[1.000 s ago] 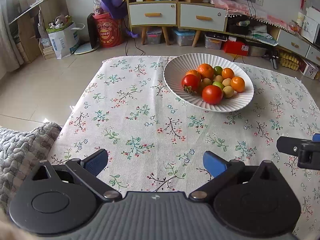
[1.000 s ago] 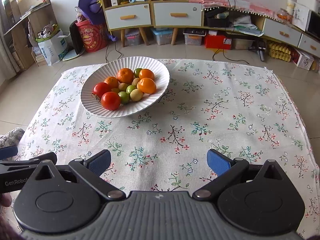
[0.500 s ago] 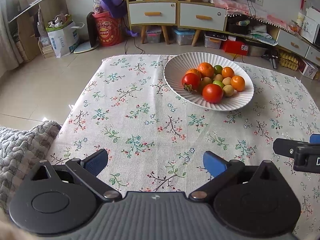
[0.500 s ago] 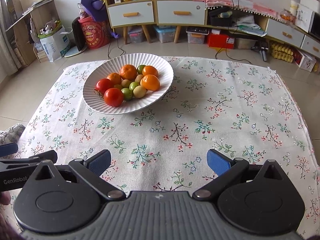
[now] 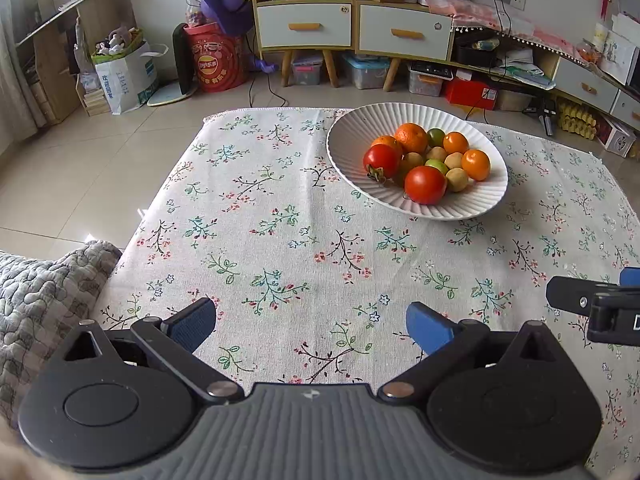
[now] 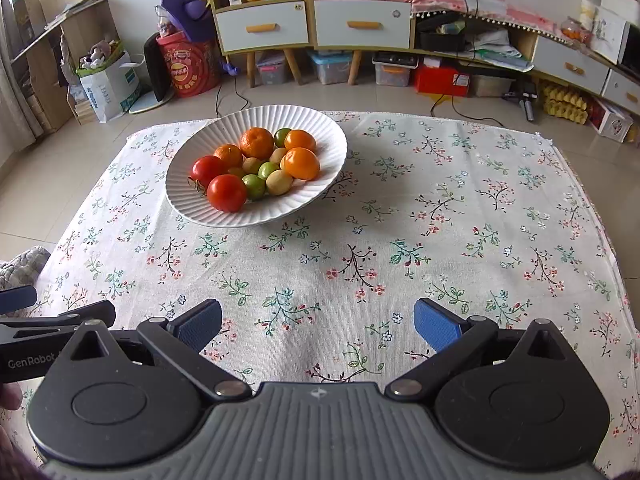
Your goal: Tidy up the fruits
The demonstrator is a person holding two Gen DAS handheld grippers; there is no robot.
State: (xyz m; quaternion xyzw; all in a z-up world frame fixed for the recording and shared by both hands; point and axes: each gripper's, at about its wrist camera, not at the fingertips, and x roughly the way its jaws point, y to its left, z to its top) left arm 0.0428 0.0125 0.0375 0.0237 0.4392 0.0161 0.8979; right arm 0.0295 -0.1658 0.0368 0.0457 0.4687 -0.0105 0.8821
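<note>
A white ribbed bowl (image 5: 352, 136) (image 6: 320, 128) sits on the floral tablecloth (image 5: 280, 240) (image 6: 440, 220), far side. It holds two red tomatoes (image 5: 425, 185) (image 6: 227, 193), several oranges (image 5: 411, 138) (image 6: 300, 163) and small green and yellow fruits (image 5: 436, 165) (image 6: 254, 186). My left gripper (image 5: 311, 322) is open near the table's front edge, with nothing between its fingers. My right gripper (image 6: 318, 320) is open too, empty, over the front middle of the cloth. Each gripper shows at the edge of the other's view.
A grey quilted cushion (image 5: 44, 292) lies at the table's front left corner. Behind the table stand white drawers (image 5: 352, 30), storage boxes (image 5: 366, 70), a red bucket (image 5: 216, 60) and a paper bag (image 5: 124, 74) on the tiled floor.
Both grippers have drifted slightly; in the right wrist view the bowl has shifted right and looks a little nearer. Both stay open.
</note>
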